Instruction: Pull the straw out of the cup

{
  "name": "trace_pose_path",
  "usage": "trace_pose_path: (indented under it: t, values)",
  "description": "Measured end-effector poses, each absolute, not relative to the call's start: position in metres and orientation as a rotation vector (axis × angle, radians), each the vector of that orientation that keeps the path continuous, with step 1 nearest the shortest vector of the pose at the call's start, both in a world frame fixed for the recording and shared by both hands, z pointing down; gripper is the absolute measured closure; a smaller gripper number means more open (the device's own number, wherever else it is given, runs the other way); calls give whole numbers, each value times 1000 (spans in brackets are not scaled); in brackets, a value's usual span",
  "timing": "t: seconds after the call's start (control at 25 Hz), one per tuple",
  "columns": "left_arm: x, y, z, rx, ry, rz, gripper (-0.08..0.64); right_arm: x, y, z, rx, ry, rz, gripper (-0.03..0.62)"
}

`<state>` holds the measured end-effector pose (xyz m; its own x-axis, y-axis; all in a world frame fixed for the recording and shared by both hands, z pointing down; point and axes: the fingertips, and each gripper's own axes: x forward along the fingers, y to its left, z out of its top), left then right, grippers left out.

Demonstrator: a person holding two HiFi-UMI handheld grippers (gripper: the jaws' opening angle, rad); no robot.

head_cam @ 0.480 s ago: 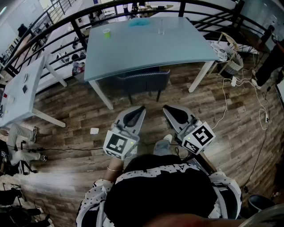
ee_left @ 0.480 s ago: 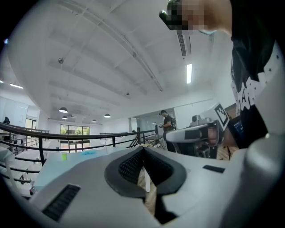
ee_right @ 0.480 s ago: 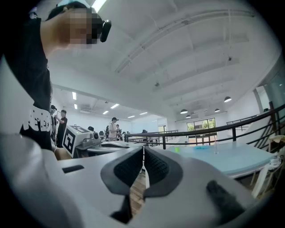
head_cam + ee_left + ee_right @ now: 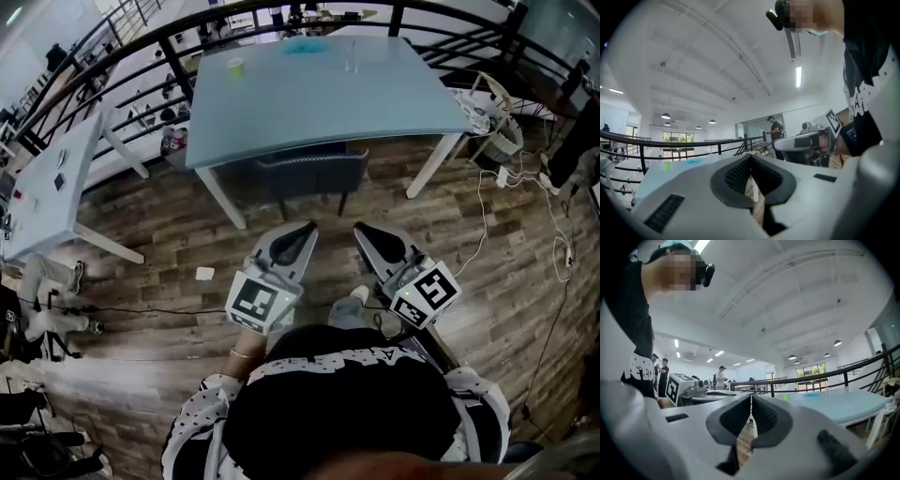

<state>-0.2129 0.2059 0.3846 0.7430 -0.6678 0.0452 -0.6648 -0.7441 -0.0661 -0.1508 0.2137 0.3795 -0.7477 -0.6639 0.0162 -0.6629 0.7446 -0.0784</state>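
Before the table (image 4: 328,94), left tool (image 4: 305,229) and right tool (image 4: 362,229) sit closed.

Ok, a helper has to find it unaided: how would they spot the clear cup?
Go to the big pale blue table ahead, with a dark chair tucked under it. Near its far edge, the clear cup stands rightmost and is see-through, unlike the small green cup and the flat blue thing.

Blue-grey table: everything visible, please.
The table has a smooth pale blue-grey top on white splayed legs. It stands on wood floor beside a black railing. A dark chair is tucked under its near edge. Near the far edge sit a green cup, a blue item and a clear cup.
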Motion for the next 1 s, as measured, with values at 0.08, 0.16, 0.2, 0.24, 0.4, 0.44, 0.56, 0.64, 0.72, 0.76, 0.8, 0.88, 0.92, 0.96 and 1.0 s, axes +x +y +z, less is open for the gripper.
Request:
trace_pose_path:
  t: [0.08,0.16,0.2,0.24,0.4,0.44,0.56,0.64,0.72,0.76,0.8,0.88,0.92,0.96,1.0]
  values:
    - [-215,205,384,-2887,1112,-97,549,-154,213,378,-1089,2912,-137,565]
    - [-217,205,383,-2883,1118,-94,549,-157,213,377,-1073,2903,-148,565]
    - [-219,205,383,-2881,1120,-92,549,-159,213,377,-1067,2901,-153,565]
    - [-220,206,383,-2880,1122,-91,549,-160,214,377,-1060,2900,-157,565]
    - [-225,205,383,-2884,1133,-85,549,-166,213,377,-1035,2900,-174,565]
    - [-225,204,384,-2884,1135,-85,549,-166,214,377,-1021,2895,-183,565]
    - [-222,202,385,-2885,1137,-80,549,-164,215,376,-991,2884,-203,565]
    - [-221,199,385,-2890,1134,-76,549,-162,213,377,-1002,2886,-209,565]
    - [-223,195,383,-2891,1130,-72,549,-162,208,376,-1018,2880,-214,565]
    - [-224,193,383,-2891,1128,-71,549,-163,205,376,-1024,2878,-214,565]
    - [-224,191,384,-2891,1127,-70,549,-163,202,376,-1027,2878,-215,565]
    - [-225,187,385,-2892,1127,-70,549,-164,197,378,-1023,2878,-222,565]
    - [-225,184,386,-2891,1130,-72,549,-164,194,378,-1018,2878,-227,565]
    - [-224,181,386,-2889,1134,-74,549,-163,191,379,-1013,2879,-232,565]
    - [-223,177,385,-2889,1138,-76,549,-162,188,379,-1008,2880,-237,565]
